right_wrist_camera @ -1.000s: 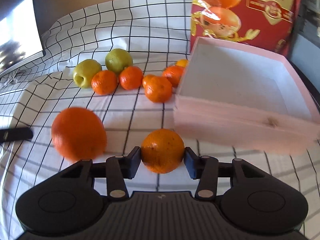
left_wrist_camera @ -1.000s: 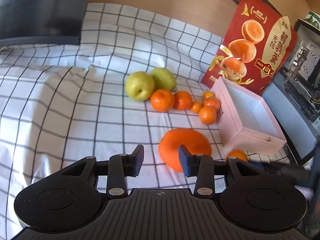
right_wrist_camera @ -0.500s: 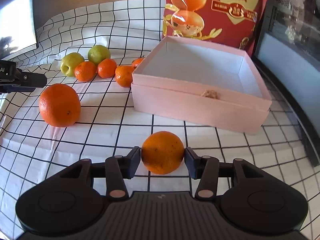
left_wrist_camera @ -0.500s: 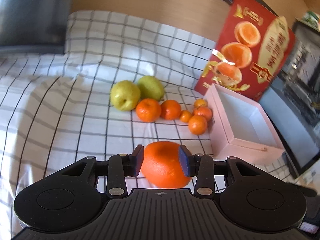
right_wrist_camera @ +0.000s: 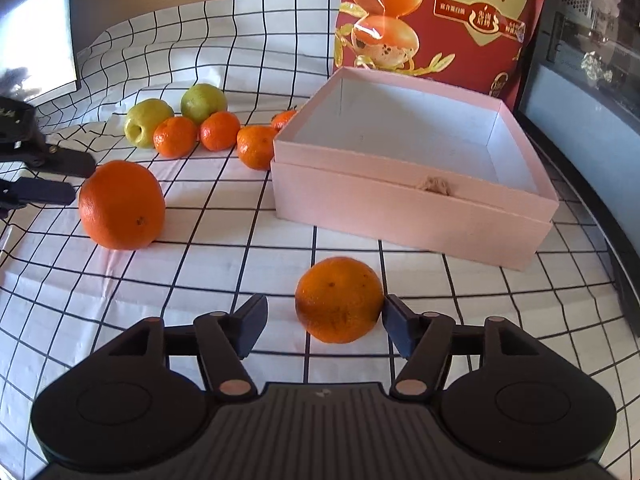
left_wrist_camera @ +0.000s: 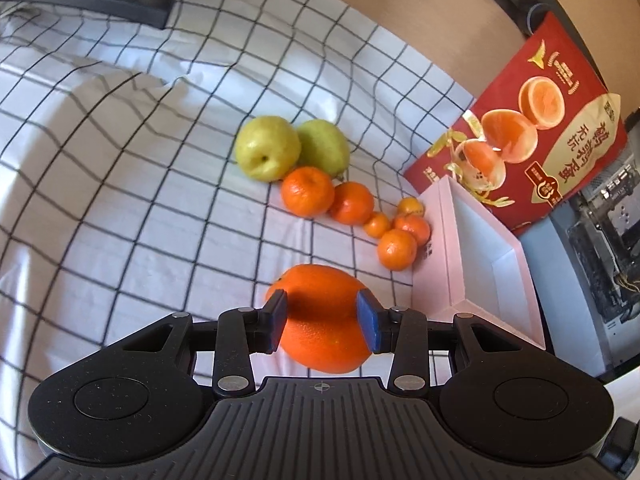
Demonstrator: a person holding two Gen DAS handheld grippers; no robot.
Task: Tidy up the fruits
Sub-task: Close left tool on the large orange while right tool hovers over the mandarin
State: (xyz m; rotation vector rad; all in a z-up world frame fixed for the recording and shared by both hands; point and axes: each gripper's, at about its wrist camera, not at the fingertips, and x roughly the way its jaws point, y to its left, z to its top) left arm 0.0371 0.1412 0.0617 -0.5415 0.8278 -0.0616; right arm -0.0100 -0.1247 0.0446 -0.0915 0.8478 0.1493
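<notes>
Left wrist view: large orange (left_wrist_camera: 324,320) is clamped between the left gripper (left_wrist_camera: 322,322) jaws. Right gripper (right_wrist_camera: 322,326) jaws are opening; small orange (right_wrist_camera: 339,299) is released between them, ahead of which the pink box (right_wrist_camera: 400,208) awaits. Next, transfer into the box is judged needed.

Left wrist view sits low over the checked cloth (left_wrist_camera: 120,184), tilted down, rolled a bit, facing far-right toward the pink box (left_wrist_camera: 480,264); big orange (left_wrist_camera: 324,320) very near the lens. Right wrist view looks down-forward from the near side, box (right_wrist_camera: 400,208) straight ahead. Both share the big orange (right_wrist_camera: 122,204), the fruit cluster (left_wrist_camera: 312,188) (right_wrist_camera: 192,128), the box and the red bag (left_wrist_camera: 540,128) (right_wrist_camera: 440,20).
</notes>
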